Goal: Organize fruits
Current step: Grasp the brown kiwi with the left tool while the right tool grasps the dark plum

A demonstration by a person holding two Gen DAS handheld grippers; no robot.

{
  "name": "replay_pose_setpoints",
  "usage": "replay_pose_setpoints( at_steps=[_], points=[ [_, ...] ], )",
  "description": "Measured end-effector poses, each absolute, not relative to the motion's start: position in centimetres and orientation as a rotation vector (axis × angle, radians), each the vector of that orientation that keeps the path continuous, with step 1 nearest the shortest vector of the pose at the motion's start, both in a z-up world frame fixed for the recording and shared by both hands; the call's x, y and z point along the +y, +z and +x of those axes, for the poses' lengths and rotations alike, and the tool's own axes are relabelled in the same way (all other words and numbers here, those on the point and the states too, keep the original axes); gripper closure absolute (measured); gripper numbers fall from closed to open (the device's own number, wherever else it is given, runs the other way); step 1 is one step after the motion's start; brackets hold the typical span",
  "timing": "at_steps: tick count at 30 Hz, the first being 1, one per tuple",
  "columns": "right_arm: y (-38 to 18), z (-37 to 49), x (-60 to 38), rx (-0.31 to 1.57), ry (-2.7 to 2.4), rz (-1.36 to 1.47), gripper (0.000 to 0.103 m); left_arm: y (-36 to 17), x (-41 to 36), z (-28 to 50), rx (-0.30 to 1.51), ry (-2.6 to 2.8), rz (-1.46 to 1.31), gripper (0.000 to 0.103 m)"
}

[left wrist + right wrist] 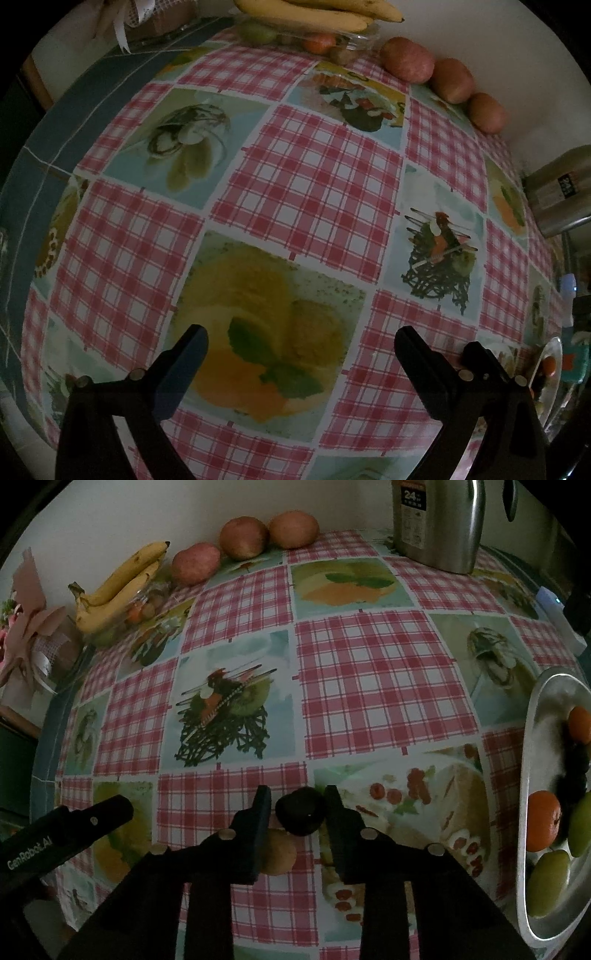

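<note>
Your right gripper (297, 814) fingers clamp small dark round fruit (301, 815); left gripper (301, 354) fingers wide, empty. Next: lift it, carry toward oval metal tray (532, 849).

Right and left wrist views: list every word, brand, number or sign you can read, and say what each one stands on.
"GenRobot.AI": on the side of the left gripper, seen in the right wrist view.
"24": large number on the label of the steel thermos; the smaller print beside and under it is too small to read.
The same thermos label in the left wrist view is blurred and unreadable.
The tablecloth shows only pictures, no text.
</note>
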State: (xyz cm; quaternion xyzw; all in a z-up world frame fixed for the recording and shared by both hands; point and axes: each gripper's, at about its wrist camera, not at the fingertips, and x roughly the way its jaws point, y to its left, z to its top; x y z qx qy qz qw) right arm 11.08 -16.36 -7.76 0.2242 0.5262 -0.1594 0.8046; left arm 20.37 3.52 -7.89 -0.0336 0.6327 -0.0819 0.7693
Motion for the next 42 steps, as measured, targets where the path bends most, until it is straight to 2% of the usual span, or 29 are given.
replay_pose_setpoints(
  at_steps=[15, 24, 32, 36, 40, 42],
  points=[
    [-5.8, 9.3, -18.2, 1.106, -0.354, 0.491, 0.077, -7.5, 2.2, 19.5, 1.386, -0.218, -0.136, 0.003],
    [-4.1, 7.4, -20.6, 1.075, -0.391, 0.474, 0.077, -7.2, -2.2, 17.9, 1.380, -0.318, -0.121, 0.020],
    [-2.9, 5.3, -22.8, 1.043, -0.413, 0.481, 0.077, -7.7, -7.5, 16.0, 1.396, -0.403, -0.025, 0.022],
    [-2.5, 4.3, -23.9, 1.033, -0.431, 0.494, 0.077, -8.1, -9.2, 15.3, 1.403, -0.413, 0.015, 0.031],
    [-2.3, 3.5, -24.8, 1.023, -0.440, 0.507, 0.077, -8.7, -10.5, 14.7, 1.402, -0.413, 0.047, 0.046],
    [-2.2, 3.2, -25.2, 1.019, -0.443, 0.516, 0.077, -9.0, -11.3, 14.4, 1.393, -0.412, 0.076, 0.049]
  ],
)
